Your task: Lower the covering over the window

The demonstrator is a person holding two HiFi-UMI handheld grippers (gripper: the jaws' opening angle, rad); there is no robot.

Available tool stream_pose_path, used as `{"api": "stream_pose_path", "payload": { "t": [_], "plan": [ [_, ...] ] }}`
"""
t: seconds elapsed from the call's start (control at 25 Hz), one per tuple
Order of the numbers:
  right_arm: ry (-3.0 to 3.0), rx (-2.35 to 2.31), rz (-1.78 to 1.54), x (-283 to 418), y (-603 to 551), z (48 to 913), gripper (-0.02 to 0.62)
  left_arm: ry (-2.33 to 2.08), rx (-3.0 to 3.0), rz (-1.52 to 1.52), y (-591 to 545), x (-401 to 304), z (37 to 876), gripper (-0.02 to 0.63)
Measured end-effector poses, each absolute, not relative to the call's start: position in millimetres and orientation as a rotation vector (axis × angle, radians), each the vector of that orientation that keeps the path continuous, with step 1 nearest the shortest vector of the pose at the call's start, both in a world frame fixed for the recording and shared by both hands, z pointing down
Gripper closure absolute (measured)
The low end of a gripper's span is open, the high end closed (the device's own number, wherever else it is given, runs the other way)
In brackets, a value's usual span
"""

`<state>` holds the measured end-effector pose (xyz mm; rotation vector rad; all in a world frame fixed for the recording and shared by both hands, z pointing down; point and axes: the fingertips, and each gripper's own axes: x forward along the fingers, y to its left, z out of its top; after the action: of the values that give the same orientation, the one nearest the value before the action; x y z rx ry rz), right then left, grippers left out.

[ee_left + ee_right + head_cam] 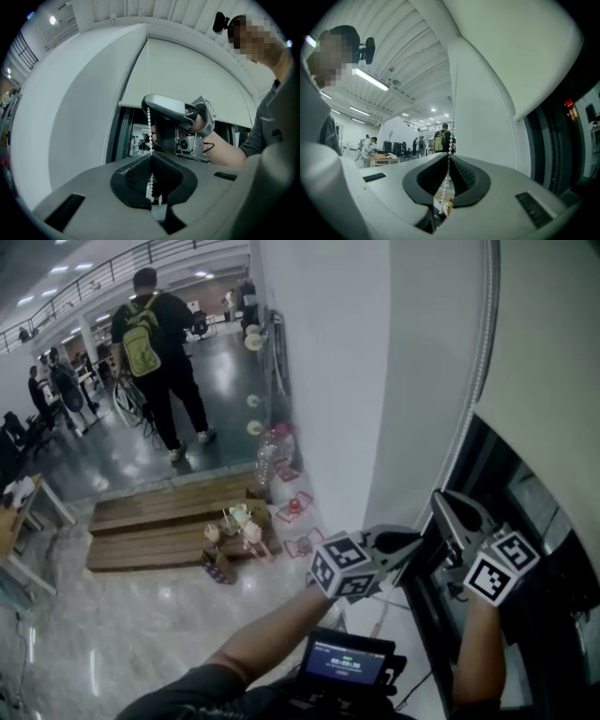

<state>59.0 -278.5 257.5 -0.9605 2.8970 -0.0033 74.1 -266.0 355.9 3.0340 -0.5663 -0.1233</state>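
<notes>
In the head view, our left gripper [415,543] and right gripper [442,501] meet beside the window [530,486], whose upper part the blind [553,352] covers. In the left gripper view, our jaws are pressed together on the bead chain [150,125]. In the right gripper view, our jaws pinch that chain too.

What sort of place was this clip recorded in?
Likely a big open-plan office or workshop hall: a glossy floor, a railed upper gallery, people around desks in the distance, and a roller blind over a tall window.
</notes>
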Motion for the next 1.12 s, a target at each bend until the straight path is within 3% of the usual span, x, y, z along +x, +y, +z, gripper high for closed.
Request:
{"api": "stream_pose_path", "payload": {
  "t": [0.52, 1.12],
  "plan": [
    [2.879, -0.978, -0.044, 68.0, -285.8, 272.7, 0.594, -0.586, 3.014, -0.102, -272.0, 82.7, 367.6, 0.603],
    [2.906, -1.037, -0.271, 75.3, -297.1, 362.9, 0.594, -0.609, 2.922, 0.111, -278.6, 86.5, 457.5, 0.603]
  ]
}}
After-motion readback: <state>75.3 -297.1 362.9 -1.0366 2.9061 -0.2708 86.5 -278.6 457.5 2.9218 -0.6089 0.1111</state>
